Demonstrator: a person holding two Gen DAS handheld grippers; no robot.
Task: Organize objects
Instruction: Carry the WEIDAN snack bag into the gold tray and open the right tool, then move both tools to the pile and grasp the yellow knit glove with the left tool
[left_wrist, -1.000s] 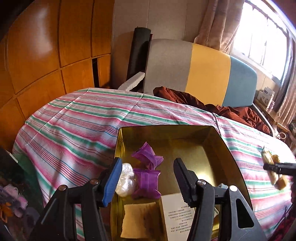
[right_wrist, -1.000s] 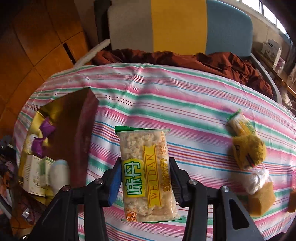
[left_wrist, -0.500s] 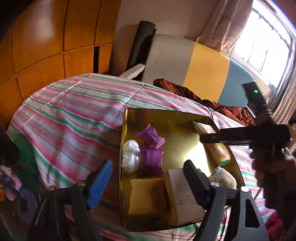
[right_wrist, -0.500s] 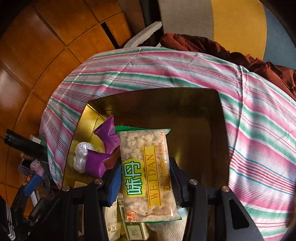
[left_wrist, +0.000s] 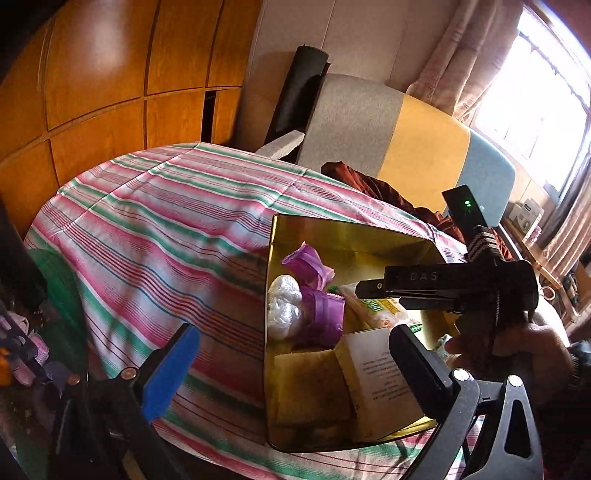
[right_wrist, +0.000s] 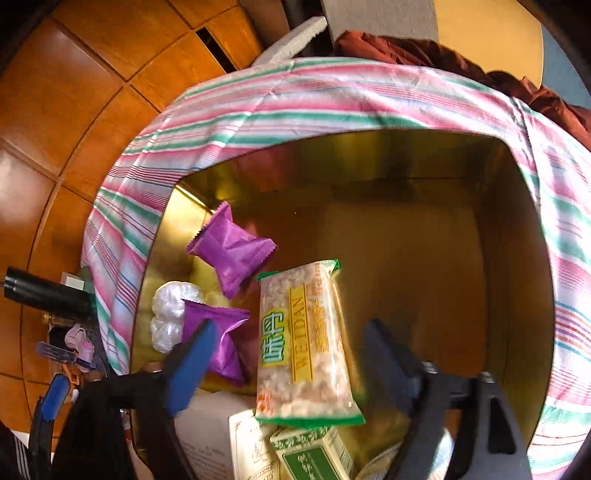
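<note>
The right gripper (right_wrist: 284, 365) has its fingers spread apart over the gold tin (right_wrist: 517, 258), and the rice-cake packet (right_wrist: 303, 343) lies free between them inside the tin, its lower end over a green-and-white box (right_wrist: 314, 458) cut off by the frame edge. Beyond lie two purple wrappers (right_wrist: 232, 251) and a white bundle (right_wrist: 168, 317). The left gripper (left_wrist: 291, 369) hangs with fingers wide apart at the tin's near edge. The tin rests on the striped cloth (left_wrist: 166, 229); what lies beneath the cloth is hidden.
</note>
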